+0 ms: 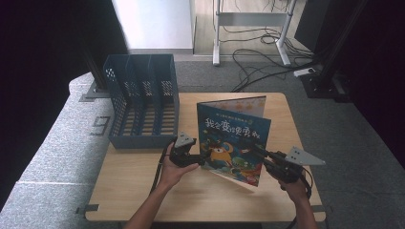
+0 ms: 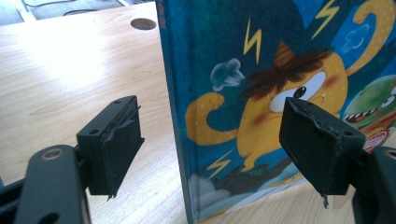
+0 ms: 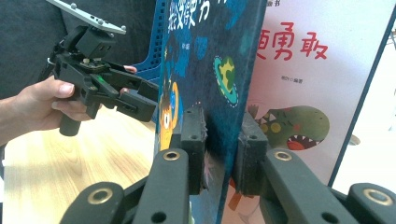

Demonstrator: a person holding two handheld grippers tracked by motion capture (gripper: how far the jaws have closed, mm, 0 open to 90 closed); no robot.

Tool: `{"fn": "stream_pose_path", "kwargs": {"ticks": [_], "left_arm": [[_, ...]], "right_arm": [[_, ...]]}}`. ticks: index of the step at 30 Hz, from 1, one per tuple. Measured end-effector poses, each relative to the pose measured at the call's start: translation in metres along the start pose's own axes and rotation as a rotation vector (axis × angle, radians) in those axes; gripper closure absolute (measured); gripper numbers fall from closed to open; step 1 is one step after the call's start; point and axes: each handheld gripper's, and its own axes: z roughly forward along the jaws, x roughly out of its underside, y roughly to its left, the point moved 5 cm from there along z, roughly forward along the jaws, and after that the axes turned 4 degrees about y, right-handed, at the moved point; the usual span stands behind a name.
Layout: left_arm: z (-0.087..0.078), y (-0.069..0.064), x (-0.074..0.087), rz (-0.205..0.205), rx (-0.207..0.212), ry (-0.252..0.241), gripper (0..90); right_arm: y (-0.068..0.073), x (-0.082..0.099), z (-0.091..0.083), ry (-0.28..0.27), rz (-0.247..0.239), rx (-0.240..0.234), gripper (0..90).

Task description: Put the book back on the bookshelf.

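The right gripper is clamped on the front cover of the picture book, which stands upright and part-open on the wooden table. The left gripper straddles the book's spine edge with its jaws apart, seemingly not touching. A blue file rack stands behind, at the table's far left.

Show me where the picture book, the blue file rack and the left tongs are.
picture book (image 1: 234, 143), high view, on its blue front cover.
blue file rack (image 1: 143, 102), high view, on its slatted dividers.
left tongs (image 2: 210, 140), left gripper view, midway between the two black tips.
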Motion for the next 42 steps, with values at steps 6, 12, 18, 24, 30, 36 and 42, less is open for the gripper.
{"fn": "stream_pose_path", "kwargs": {"ticks": [6,12,18,24,30,36,42], "left_arm": [[0.002,-0.001,-0.006,0.013,0.01,-0.007,21.6],[0.002,-0.008,-0.012,0.034,0.03,-0.031,25.3],[0.003,-0.009,-0.012,0.032,0.027,-0.038,29.1],[0.0,-0.009,-0.01,0.05,0.019,-0.048,35.5],[-0.005,-0.011,-0.008,0.074,0.031,-0.063,39.4],[-0.005,-0.013,-0.007,0.097,0.015,-0.067,41.7],[-0.008,-0.014,-0.006,0.1,0.027,-0.074,44.6]], "right_arm": [[-0.001,0.001,0.0,0.001,0.001,0.004,75.3],[-0.002,0.002,0.001,0.009,-0.007,0.021,73.7],[-0.005,0.005,0.003,0.02,-0.013,0.041,72.2],[-0.008,0.008,0.003,0.033,-0.016,0.045,71.3],[-0.012,0.012,0.003,0.05,-0.019,0.061,69.1],[-0.013,0.013,0.005,0.06,-0.036,0.084,66.5],[-0.016,0.015,0.008,0.069,-0.036,0.094,63.1]]}}
